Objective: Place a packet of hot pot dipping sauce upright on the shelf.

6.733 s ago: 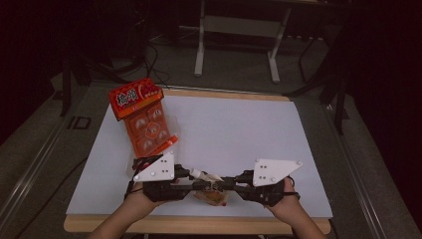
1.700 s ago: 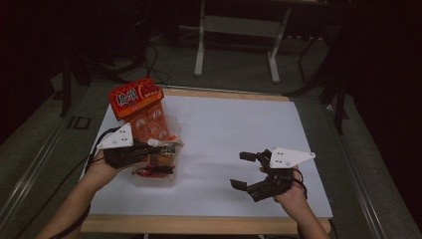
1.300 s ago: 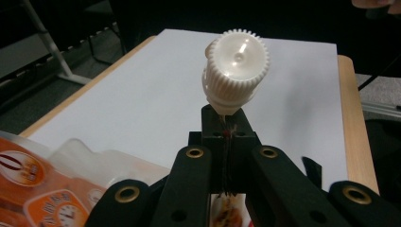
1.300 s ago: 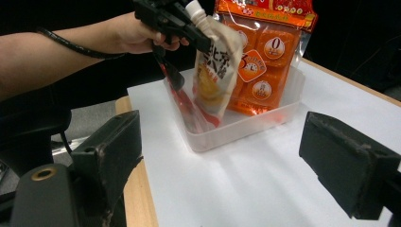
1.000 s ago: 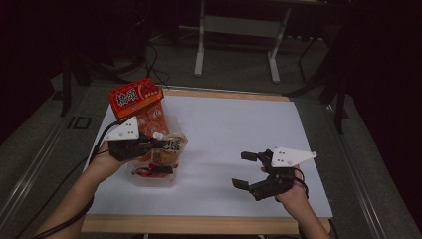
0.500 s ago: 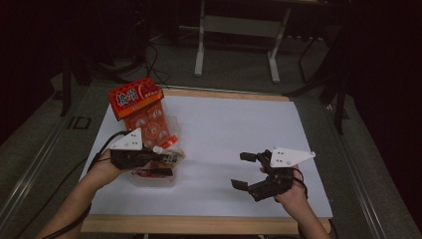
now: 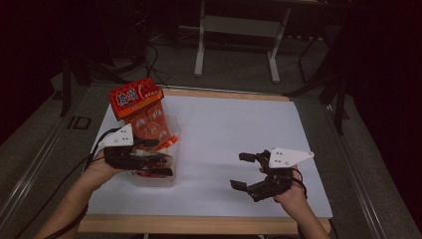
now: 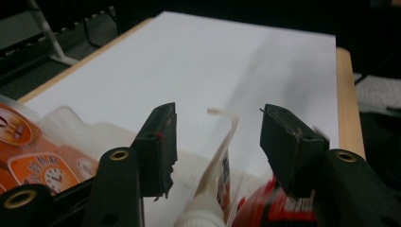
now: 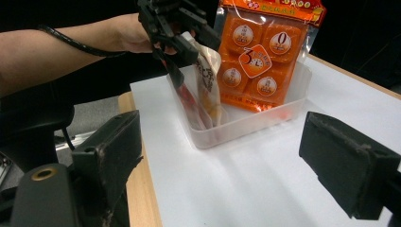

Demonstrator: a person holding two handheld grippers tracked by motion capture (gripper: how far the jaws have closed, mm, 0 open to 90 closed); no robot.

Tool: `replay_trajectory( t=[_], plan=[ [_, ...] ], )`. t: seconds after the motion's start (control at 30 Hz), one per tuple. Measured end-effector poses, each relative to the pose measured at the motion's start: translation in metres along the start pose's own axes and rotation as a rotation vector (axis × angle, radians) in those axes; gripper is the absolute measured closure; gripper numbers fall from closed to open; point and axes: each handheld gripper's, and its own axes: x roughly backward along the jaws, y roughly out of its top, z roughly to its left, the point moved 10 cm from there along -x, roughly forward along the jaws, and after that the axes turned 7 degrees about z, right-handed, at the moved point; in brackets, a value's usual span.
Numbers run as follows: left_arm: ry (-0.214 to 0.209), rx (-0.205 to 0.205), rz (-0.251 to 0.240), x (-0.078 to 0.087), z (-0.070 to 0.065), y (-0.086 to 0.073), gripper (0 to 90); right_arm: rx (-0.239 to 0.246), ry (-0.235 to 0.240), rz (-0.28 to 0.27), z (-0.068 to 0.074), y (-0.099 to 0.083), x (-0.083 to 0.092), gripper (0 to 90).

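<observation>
Left gripper view: my left gripper [image 8: 215,142] jaws just opening around packet [image 8: 222,151]; right gripper [image 7: 247,171] spread, idle. Packet may topple from bin [image 7: 154,179].

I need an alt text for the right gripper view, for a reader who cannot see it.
The left gripper, jaws just opening, hovers over a clear plastic bin on a white table, around a pale snack packet standing inside. An orange snack bag leans in the bin; the right gripper is open.
</observation>
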Motion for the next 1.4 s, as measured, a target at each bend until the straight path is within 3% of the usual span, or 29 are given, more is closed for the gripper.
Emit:
replay_trajectory(
  t=[0.17, 0.37, 0.5, 0.9, 1.07, 1.4],
  plan=[
    [-0.002, 0.034, -0.042, 0.004, -0.002, 0.016, 37.1, -0.004, -0.005, -0.003, -0.001, -0.001, 0.002, 13.7],
    [-0.022, 0.077, -0.085, 0.006, -0.012, 0.036, 14.6, -0.007, -0.011, -0.006, -0.003, -0.001, 0.004, 13.7],
    [-0.039, 0.115, -0.079, 0.004, -0.021, 0.046, 3.2, -0.008, -0.014, -0.006, -0.003, -0.001, 0.005, 13.7],
    [-0.022, 0.142, -0.136, -0.003, -0.046, 0.071, 2.2, -0.007, -0.022, -0.005, -0.004, -0.003, 0.006, 13.7],
    [-0.013, 0.121, -0.134, -0.007, -0.058, 0.077, 2.2, -0.016, -0.029, -0.008, -0.005, -0.004, 0.008, 13.8],
    [-0.063, 0.074, -0.135, -0.022, -0.093, 0.08, 2.4, -0.036, -0.046, 0.002, -0.008, -0.015, 0.007, 13.7]
  ],
)
